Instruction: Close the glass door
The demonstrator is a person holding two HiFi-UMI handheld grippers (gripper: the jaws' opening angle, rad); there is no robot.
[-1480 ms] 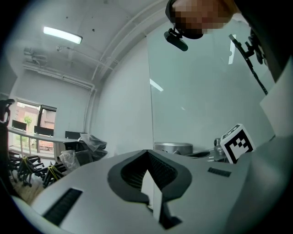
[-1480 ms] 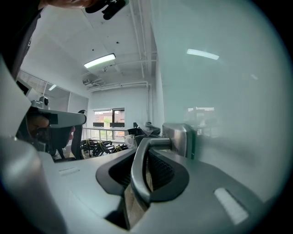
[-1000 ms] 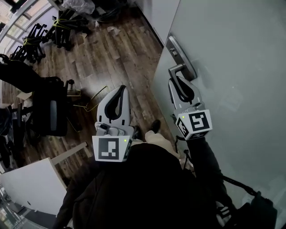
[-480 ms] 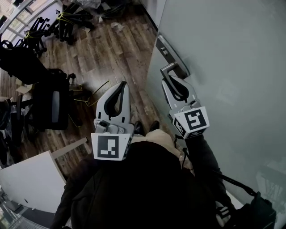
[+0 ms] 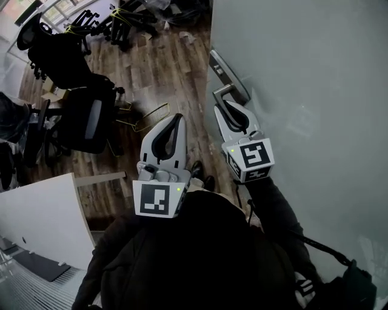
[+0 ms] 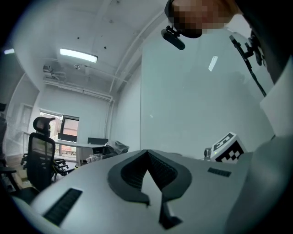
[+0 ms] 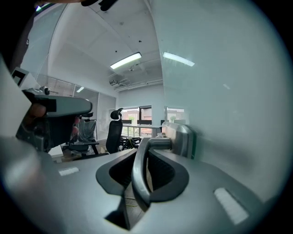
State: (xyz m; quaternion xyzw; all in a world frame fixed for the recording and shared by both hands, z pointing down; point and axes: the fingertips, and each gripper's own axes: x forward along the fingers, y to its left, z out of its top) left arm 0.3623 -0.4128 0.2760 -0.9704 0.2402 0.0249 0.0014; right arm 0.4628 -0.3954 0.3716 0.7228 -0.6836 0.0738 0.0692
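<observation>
While left fingers (image 5: 148,151) together, empty, right fingers (image 7: 206,183) clamped round curved brushed-metal handle (image 7: 137,176)

A black mesh-backed office chair (image 5: 91,121) stood on the dark wood-plank floor (image 5: 163,66), with a thin yellow wire frame (image 5: 145,116) lying just beside it. A flat white tabletop (image 5: 36,224) sat at lower left. Tangled black chair frames (image 5: 121,18) were heaped at the far end.

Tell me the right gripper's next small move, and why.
Probably swing the glass door toward its frame by the door handle. The right gripper is shut around that lever, so the grip looks ready, and floor showing past the door's edge suggests it stands open. The left gripper is shut, empty.
</observation>
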